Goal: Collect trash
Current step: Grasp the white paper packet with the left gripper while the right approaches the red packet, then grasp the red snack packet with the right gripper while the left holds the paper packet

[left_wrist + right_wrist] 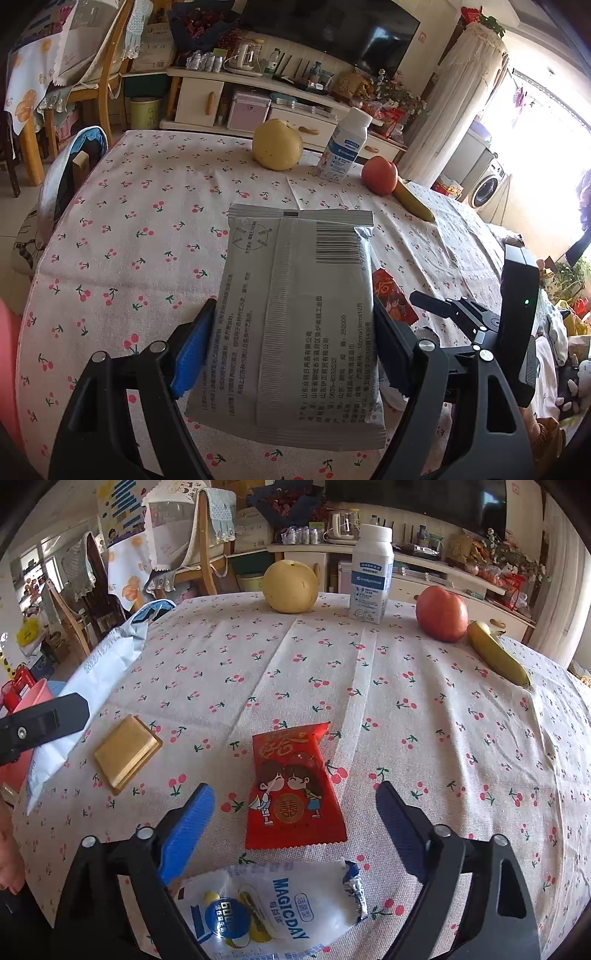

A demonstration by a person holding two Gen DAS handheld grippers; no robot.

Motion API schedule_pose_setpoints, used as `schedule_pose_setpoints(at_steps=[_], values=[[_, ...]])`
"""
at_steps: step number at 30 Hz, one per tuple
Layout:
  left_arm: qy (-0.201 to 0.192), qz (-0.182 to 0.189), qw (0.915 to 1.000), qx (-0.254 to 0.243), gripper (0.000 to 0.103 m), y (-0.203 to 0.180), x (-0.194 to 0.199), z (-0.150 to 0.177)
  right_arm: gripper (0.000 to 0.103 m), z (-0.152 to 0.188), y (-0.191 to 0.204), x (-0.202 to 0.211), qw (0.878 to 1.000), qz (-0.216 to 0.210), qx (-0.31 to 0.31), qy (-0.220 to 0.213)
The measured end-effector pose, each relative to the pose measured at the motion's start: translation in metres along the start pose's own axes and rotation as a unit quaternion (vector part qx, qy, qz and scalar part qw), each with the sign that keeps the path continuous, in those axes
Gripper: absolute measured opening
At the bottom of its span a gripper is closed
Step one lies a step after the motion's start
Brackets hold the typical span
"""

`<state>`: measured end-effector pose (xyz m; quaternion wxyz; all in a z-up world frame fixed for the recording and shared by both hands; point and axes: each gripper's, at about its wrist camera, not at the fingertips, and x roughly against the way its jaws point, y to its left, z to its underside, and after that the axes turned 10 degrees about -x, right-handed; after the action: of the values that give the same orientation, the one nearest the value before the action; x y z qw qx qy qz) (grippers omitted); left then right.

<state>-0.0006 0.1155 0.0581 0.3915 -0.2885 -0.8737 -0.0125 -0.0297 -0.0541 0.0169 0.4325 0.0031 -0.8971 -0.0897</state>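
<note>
A grey foil packet (299, 325) was pinched between the blue pads of the left gripper (295, 347), held above the cherry-print tablecloth (140, 236) with its barcode and printed back facing the camera. In the right wrist view the same packet showed as a pale shape (99, 686) at the left edge, in front of a pink bin (33, 694) just off the table. The right gripper (295, 808) stood with its jaws spread, not touching anything; a red candy wrapper (291, 794) with two cartoon figures lay flat on the cloth between its fingers. Nearer the camera, just below that wrapper, lay a torn white-and-blue wrapper (277, 904), partly under the left finger. A gold square wrapper (127, 751) rested on the cloth to the left, apart from both. Along the far side of the table stood a yellow pear (291, 587), a white bottle (371, 576) upright beside it, then a red apple (441, 613) with a banana (496, 653) touching it or just beside it on the right.
</note>
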Motion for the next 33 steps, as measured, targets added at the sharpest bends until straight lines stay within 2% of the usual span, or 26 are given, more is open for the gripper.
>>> schedule_pose_setpoints(at_steps=[3, 5, 9, 12, 15, 22, 33], values=[[0.001, -0.002, 1.0000, 0.005, 0.079, 0.005, 0.001, 0.000, 0.083, -0.001, 0.002, -0.006, 1.000, 0.003, 0.004, 0.003], [0.000, -0.002, 1.0000, 0.008, 0.079, 0.007, 0.001, 0.000, 0.079, -0.002, 0.001, -0.007, 1.000, -0.002, 0.003, 0.002], [-0.003, -0.002, 0.9999, 0.015, 0.079, 0.011, 0.003, 0.000, 0.072, -0.003, 0.003, -0.008, 1.000, 0.018, 0.010, 0.000], [-0.004, -0.002, 0.9998, 0.019, 0.079, 0.013, 0.004, 0.001, 0.065, -0.002, 0.003, -0.008, 1.000, 0.021, 0.011, -0.003], [-0.006, -0.002, 0.9998, 0.019, 0.079, 0.013, 0.006, 0.002, 0.052, -0.002, 0.002, -0.007, 1.000, 0.022, 0.009, -0.006], [-0.014, -0.004, 0.9995, 0.027, 0.079, 0.019, 0.014, 0.004, 0.051, 0.000, 0.002, -0.004, 1.000, 0.025, 0.002, -0.011], [-0.033, -0.008, 0.9987, 0.038, 0.079, 0.032, 0.033, 0.007, 0.046, 0.000, 0.004, 0.019, 0.999, 0.004, -0.020, -0.045]])
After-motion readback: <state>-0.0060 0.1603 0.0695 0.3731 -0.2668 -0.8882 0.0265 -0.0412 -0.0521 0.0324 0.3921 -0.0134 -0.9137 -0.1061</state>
